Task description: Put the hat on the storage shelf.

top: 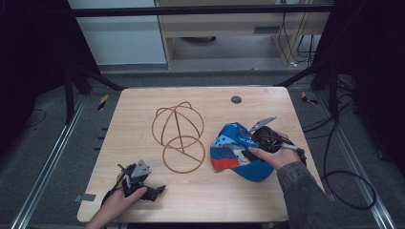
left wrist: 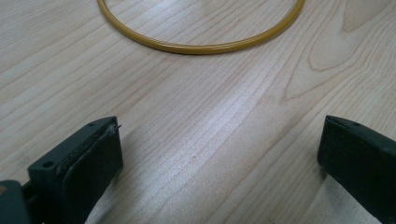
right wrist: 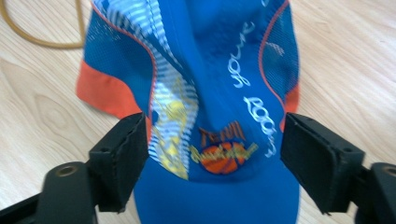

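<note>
Right tongs (right wrist: 212, 154), jaws spread wide on either side of the cap (right wrist: 210, 84); the pads stand at the cap's flanks and whether they press on it cannot be told. In the high view the right tongs (top: 258, 138) lie over the cap (top: 234, 150) at the bench's right half, with the hand (top: 277, 155) behind them. Left tongs (left wrist: 219, 154), jaws wide apart with bare wood between them, rest at the bench's near left corner (top: 157, 190). Wire stand (top: 179, 136), golden hoops, sits mid-bench just left of the cap; its ring (left wrist: 201, 44) lies ahead of the left tongs. Bench (top: 143, 102): pale wood grain, with a round dark grommet (top: 236, 99) near the far edge. Around it are grey floor, black frame posts and loose cables (top: 351, 186) at right.
</note>
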The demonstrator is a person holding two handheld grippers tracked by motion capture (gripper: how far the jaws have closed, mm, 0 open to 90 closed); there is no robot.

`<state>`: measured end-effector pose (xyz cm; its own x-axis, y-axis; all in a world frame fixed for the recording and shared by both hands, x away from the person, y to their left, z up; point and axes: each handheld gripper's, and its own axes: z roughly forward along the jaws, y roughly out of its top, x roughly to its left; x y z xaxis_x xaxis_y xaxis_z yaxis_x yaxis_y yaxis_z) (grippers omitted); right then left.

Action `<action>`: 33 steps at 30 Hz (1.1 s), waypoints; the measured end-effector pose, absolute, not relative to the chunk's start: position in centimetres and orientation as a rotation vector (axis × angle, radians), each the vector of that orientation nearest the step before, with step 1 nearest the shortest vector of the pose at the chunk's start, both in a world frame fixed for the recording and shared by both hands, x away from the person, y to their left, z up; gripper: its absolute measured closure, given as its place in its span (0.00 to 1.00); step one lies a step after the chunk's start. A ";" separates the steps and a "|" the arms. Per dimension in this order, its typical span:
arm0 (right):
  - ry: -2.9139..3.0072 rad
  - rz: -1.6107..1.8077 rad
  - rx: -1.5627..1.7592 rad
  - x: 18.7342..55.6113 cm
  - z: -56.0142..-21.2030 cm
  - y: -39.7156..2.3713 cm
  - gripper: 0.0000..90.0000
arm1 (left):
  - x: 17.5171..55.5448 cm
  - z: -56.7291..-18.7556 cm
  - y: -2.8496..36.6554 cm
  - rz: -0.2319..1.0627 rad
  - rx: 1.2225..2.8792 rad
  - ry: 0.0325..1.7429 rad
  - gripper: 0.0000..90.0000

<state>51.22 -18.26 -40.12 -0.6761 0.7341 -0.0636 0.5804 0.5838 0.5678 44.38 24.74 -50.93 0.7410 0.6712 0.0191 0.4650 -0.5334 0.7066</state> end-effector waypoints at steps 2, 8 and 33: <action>2.530 0.758 1.085 51.6 -40.1 -17.9 0.25 | 44.4 -50.9 24.7 0.378 2.233 0.851 0.00; 2.543 0.718 1.083 52.5 -40.0 -16.7 0.38 | 44.4 -50.9 24.7 0.378 2.233 0.851 0.00; 2.647 0.814 1.142 53.8 -40.2 -17.6 1.00 | 44.4 -50.9 24.7 0.377 2.233 0.850 0.00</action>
